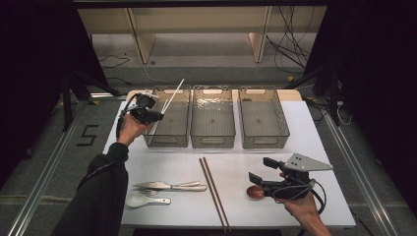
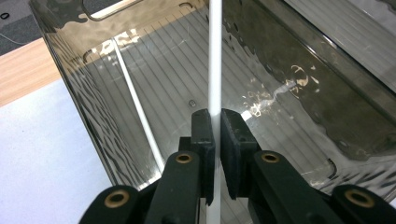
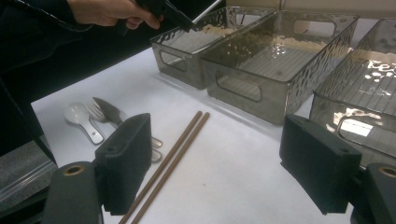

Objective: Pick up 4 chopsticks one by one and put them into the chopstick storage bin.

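My left gripper [image 1: 158,115] is raised over the left end of the leftmost clear bin [image 1: 169,133]. It is shut on a white chopstick [image 1: 174,93] that slants up and away. In the left gripper view the jaws [image 2: 217,117] pinch that white chopstick [image 2: 214,60], and a second white chopstick [image 2: 136,100] lies on the bin floor below. My right gripper [image 1: 261,170] rests low at the table's front right, jaws wide apart [image 3: 217,128] with nothing between them. A pair of brown chopsticks [image 1: 214,194] lies on the white table ahead of it.
Two more clear bins [image 1: 212,130] [image 1: 264,129] stand in a row beside the left one. A metal knife and fork [image 1: 169,186] and a white spoon [image 1: 143,200] lie at front left. A small round brown object [image 1: 254,192] sits by the right gripper.
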Demonstrator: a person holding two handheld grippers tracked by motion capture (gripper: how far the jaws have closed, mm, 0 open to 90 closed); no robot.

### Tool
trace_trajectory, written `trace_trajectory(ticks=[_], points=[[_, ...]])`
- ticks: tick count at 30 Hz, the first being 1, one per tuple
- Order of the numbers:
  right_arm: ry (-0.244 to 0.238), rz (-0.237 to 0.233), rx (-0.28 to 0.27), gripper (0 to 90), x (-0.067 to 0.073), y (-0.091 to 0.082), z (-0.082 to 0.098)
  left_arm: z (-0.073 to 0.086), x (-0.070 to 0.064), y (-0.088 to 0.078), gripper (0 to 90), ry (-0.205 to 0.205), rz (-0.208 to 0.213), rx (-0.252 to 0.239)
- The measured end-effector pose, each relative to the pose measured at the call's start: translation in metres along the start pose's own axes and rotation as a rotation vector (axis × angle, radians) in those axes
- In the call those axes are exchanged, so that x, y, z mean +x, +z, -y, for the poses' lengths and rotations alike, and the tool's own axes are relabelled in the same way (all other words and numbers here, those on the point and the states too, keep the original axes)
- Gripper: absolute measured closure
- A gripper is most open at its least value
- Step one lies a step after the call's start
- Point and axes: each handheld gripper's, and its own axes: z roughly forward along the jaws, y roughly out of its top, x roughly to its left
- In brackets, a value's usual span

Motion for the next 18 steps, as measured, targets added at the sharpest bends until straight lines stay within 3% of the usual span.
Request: trace_trajectory(ticks=[18], points=[[0.0,-0.001,0.0,26.3,0.0002,-0.0002,-0.0001,0.0036,-0.0007,0.0047,82.3,-0.017,-0.022,0.035]])
